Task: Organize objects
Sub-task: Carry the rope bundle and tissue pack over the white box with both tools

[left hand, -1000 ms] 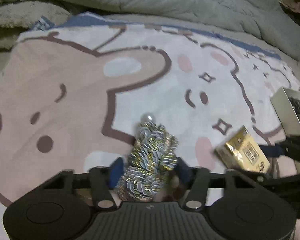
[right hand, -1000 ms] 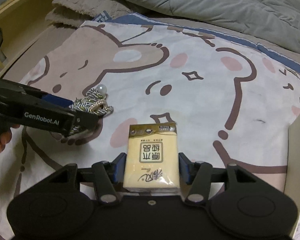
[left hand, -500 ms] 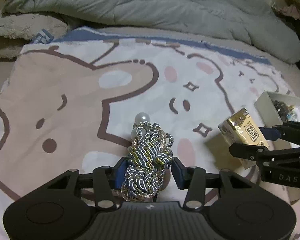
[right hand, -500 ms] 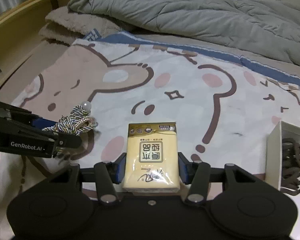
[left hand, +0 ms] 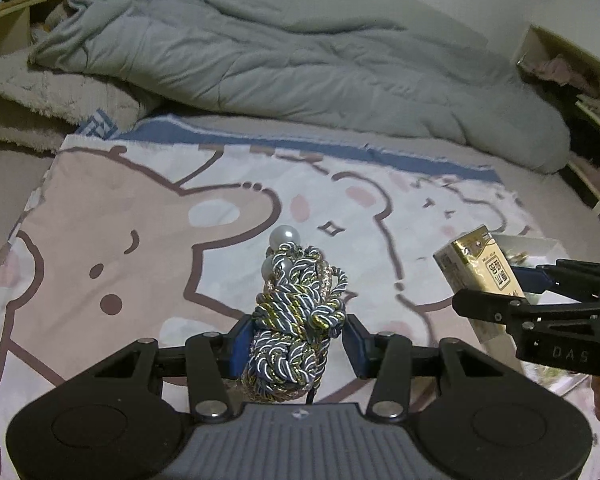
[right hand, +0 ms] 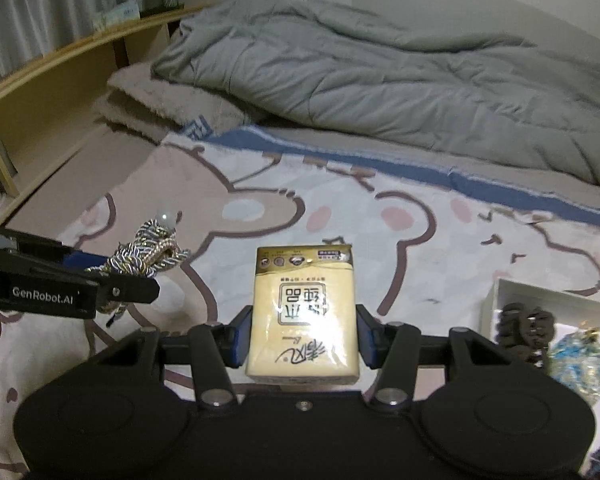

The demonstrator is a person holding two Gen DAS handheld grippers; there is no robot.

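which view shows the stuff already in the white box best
The right wrist view: the white box sits open at lower right, with a dark clip and a blue trinket visible inside. The left wrist view shows only its rim behind the tissue pack.

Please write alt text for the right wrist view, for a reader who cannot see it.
The right hand-held gripper holds a yellow tissue pack above a cartoon-print blanket. At left, the left hand-held gripper holds a braided cord bundle; a white box sits at right.
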